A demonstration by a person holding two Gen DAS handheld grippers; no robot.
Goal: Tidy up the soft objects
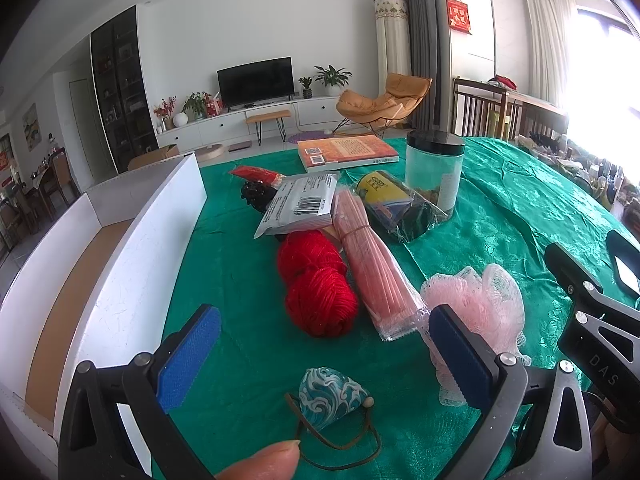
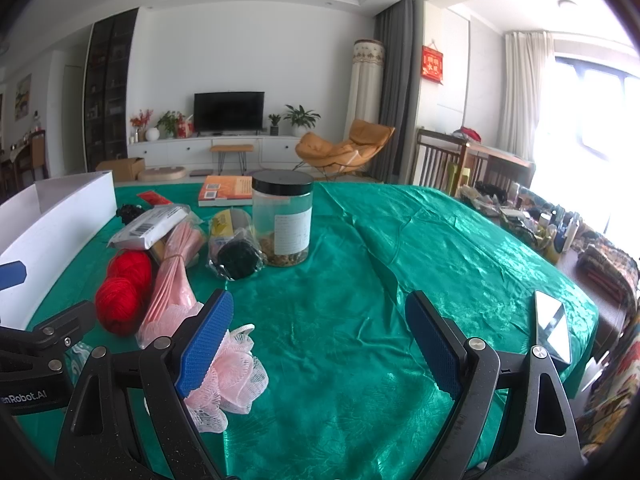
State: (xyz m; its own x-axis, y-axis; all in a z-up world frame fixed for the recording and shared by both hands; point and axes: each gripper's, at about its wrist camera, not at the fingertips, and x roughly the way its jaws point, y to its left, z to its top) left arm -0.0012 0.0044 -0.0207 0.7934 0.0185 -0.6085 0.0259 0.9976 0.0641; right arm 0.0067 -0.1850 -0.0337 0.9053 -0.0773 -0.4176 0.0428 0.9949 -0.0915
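Red yarn (image 1: pixel 318 280) (image 2: pixel 122 288) lies mid-table beside a pink wrapped bundle (image 1: pixel 376 268) (image 2: pixel 172 272). A pink mesh pouf (image 1: pixel 480 312) (image 2: pixel 224 376) sits to the right of the bundle, partly behind a fingertip in both views. A small blue wave-patterned pouch (image 1: pixel 332 396) with a brown cord lies between my left gripper's fingers. My left gripper (image 1: pixel 324 356) is open above the pouch. My right gripper (image 2: pixel 320 344) is open over bare green cloth, with the pouf at its left finger. A white box (image 1: pixel 120 280) (image 2: pixel 60 232) stands at the left.
Behind the yarn lie a white barcode packet (image 1: pixel 300 204), a black hair clip (image 1: pixel 256 194), a red packet (image 1: pixel 256 174), a bagged item (image 1: pixel 400 208), a black-lidded jar (image 1: pixel 434 168) (image 2: pixel 282 220) and a book (image 1: pixel 348 152). A phone (image 2: pixel 554 326) lies at the right. A person's fingertip (image 1: pixel 264 460) shows below.
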